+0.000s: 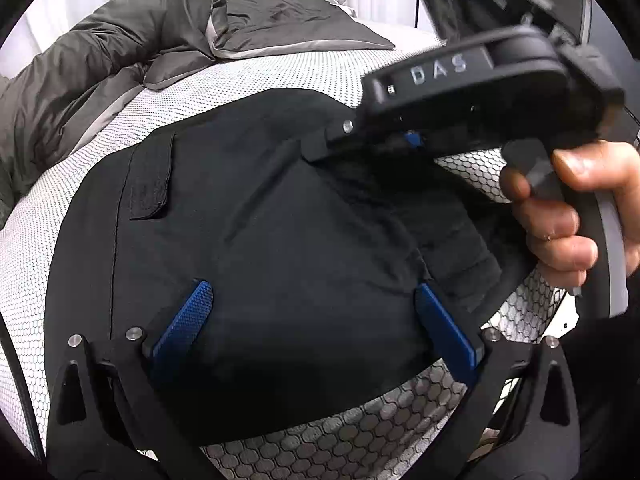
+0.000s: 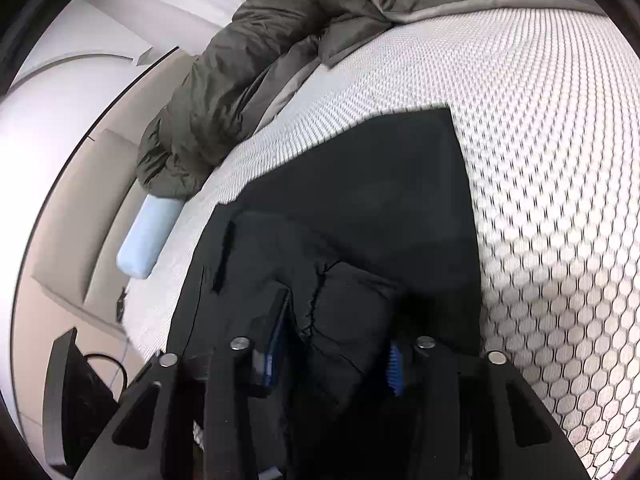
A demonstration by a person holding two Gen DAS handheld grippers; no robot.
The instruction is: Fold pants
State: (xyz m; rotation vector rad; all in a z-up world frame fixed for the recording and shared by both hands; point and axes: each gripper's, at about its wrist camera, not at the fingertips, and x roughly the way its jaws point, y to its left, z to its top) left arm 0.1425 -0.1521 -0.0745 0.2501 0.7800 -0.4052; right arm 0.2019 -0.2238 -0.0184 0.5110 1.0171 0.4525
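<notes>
A: Pants (image 1: 280,220) lie flat on the bed (image 1: 248,80), mid-frame. Left gripper (image 1: 316,312) is wide open, empty. Right gripper (image 2: 334,348), at 2 o'clock from it: jaws apart, cloth bunched between.

B: Lift clear w/o dragging, then smooth. Grey duvet (image 2: 224,92) at 11 o'clock, blue block (image 2: 150,232) at bed's edge.

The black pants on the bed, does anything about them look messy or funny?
A bit. The black pants lie mostly flat on the white honeycomb mattress, but near the right gripper the cloth is bunched into a wrinkled lump between its open jaws. Beyond them, a grey duvet sits in a crumpled heap.
</notes>
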